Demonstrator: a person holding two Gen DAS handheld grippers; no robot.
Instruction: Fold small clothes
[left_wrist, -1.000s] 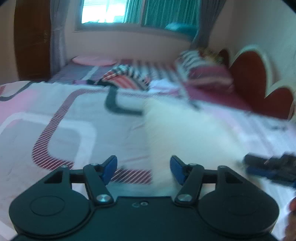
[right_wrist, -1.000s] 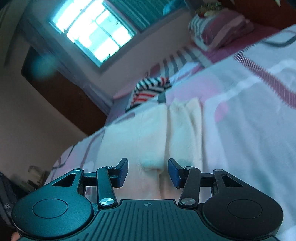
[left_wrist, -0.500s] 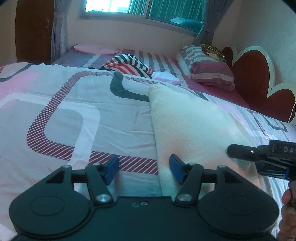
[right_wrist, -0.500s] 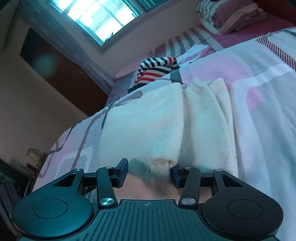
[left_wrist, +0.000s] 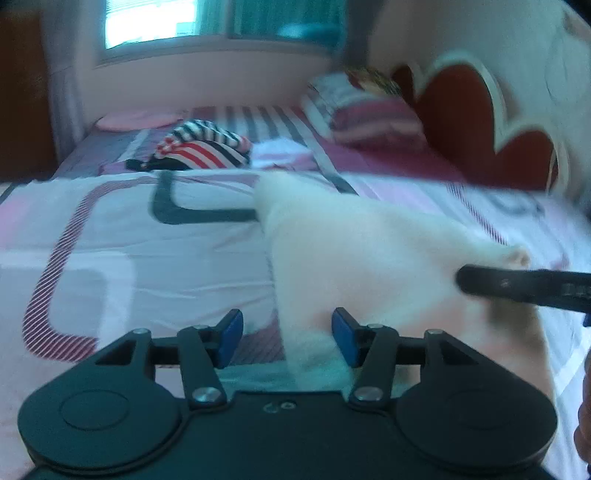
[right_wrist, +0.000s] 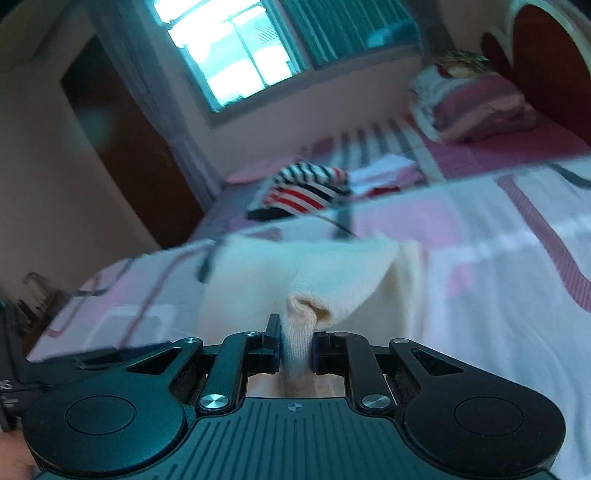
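Observation:
A cream knitted garment (left_wrist: 369, 251) lies on the patterned bedspread (left_wrist: 129, 251). My left gripper (left_wrist: 286, 332) hovers low over its near left edge. Its jaws are closing, the cloth's edge runs between the blue pads (left_wrist: 341, 332), and neither pad presses it. In the right wrist view my right gripper (right_wrist: 295, 343) is closing, pinched on a bunched fold of the garment (right_wrist: 295, 266), which rises in a small peak above the pads. In the left wrist view the right gripper's black fingers (left_wrist: 517, 286) reach in from the right onto the garment's lifted corner.
A red, white and dark striped pile of clothes (left_wrist: 207, 147) lies farther up the bed. Pillows (left_wrist: 369, 114) sit against the red headboard (left_wrist: 480, 118). A window and a brown door stand beyond. A hand (left_wrist: 585, 424) shows at the right edge.
The right gripper's jaws have gone from wide apart to pinched on a fold of the cream garment, and that corner has lifted. The left gripper shifted a little over the garment's edge.

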